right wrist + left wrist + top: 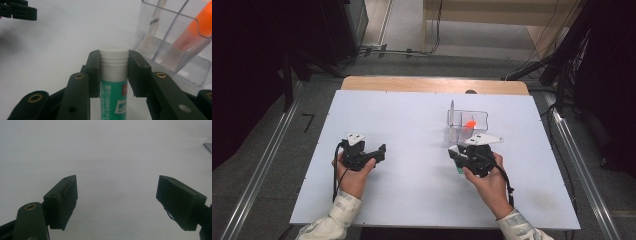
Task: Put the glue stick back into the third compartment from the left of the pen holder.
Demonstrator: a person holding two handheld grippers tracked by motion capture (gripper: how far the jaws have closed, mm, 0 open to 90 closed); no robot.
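Looking along the right gripper point(114, 75) from its own camera, we see its two black jaws pinching a glue stick point(113, 82) at the white cap, with the green printed body running down between the jaw arms. From the high view we make out little of that glue stick point(459, 171): a small green end shows below the right gripper point(460, 154), just near the person's right hand point(486, 181).

The right gripper view also gives us the clear plastic organiser point(175, 42) at close range, just beside the held stick on its right. We see it divided into compartments by transparent walls. One compartment holds an orange marker point(197, 27) that leans tilted against a wall. Another holds a slim pale item point(153, 30) that stands nearly upright; we cannot tell what it is. In the high view the organiser point(458, 131) sits on the white table point(412, 125) directly beyond the right gripper, and the marker point(470, 123) reads as an orange spot inside it.

The left gripper point(116, 202), seen from its own camera, has its jaws spread wide with bare table between them. The high view places the left gripper point(379, 150) well apart from the organiser, held low in the left hand point(352, 175).
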